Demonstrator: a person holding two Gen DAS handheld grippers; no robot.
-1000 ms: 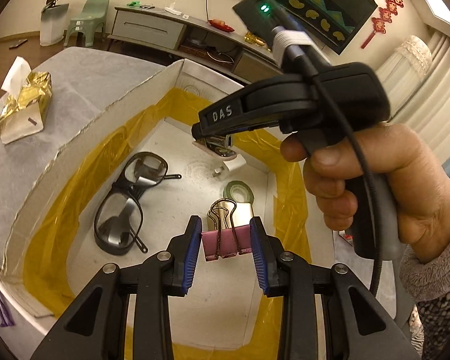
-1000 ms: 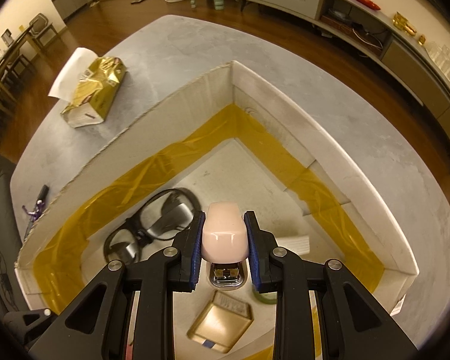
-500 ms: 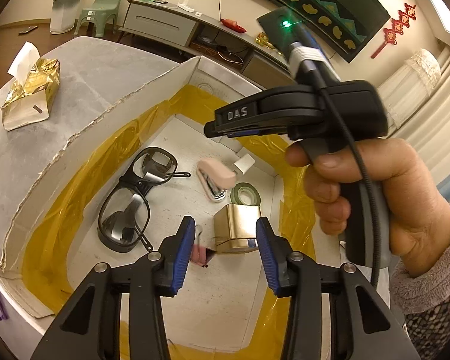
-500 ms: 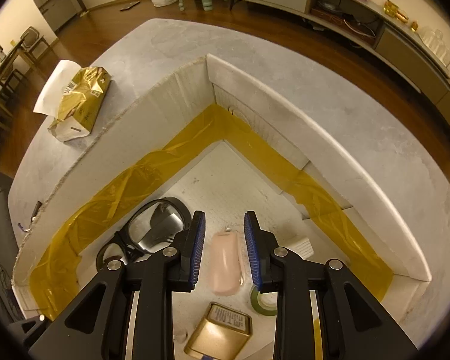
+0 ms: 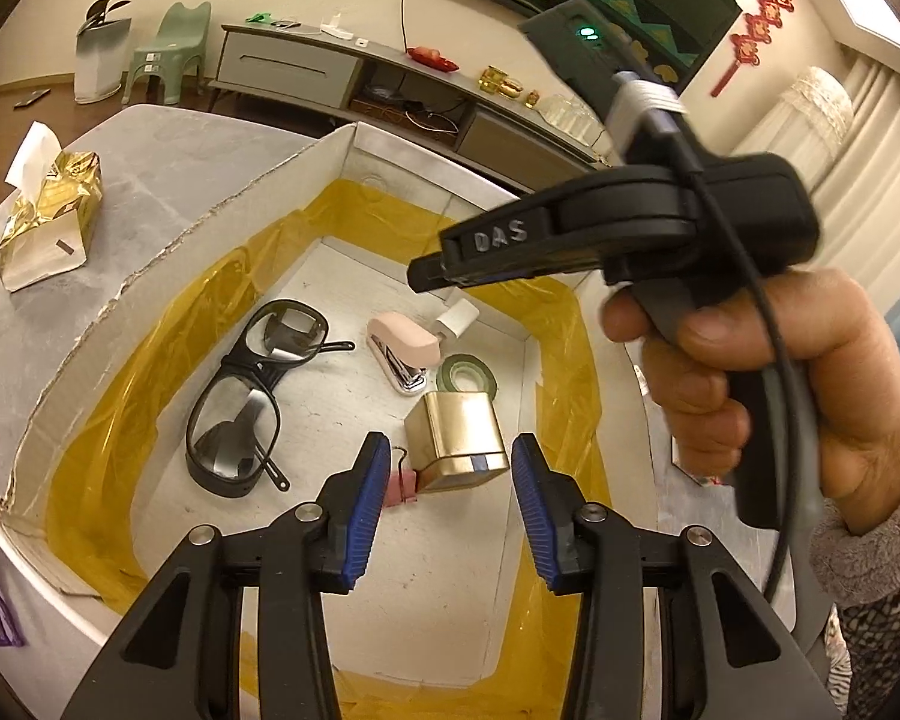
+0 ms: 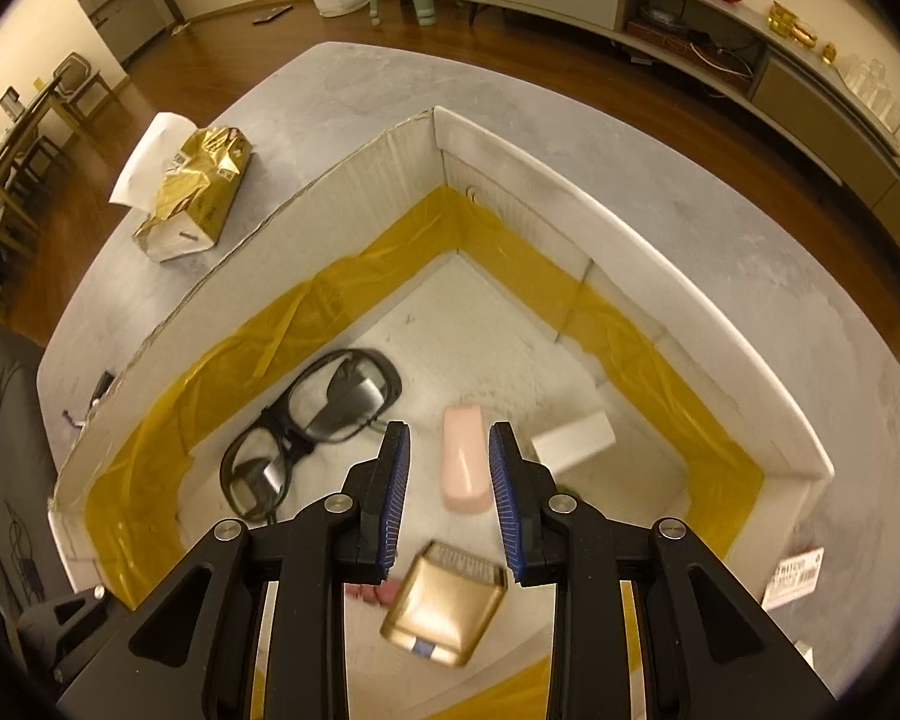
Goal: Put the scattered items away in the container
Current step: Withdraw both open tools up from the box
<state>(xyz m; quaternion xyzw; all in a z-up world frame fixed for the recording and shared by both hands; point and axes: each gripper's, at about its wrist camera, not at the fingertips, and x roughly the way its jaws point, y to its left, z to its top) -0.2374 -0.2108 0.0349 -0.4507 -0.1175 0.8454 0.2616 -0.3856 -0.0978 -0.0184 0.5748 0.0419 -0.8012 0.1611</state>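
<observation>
Left fingers: apart and empty, blue pads hanging over the near half of the box.
Right fingers: apart and empty too, held above the box floor; a hand grips this tool's handle.
Just below the fingers: a gold tin lies on the box floor, with a pink binder clip touching its left side.
Further in: a pink stapler lies on its side, a green tape roll just beside it, a small white block behind, and black glasses to the left.
Box: white card with yellow tape round the inner walls, standing on the grey desk; everything listed above is inside it.
Outside the box: a gold tissue pack on the desk, and a small labelled packet by the right wall.
Progress: probably nearly done.
Risk: reaching for the packet could knock the thin card wall and shift the box.
Risk: lowering either tool carelessly could press on the glasses or flip the clip out.
</observation>
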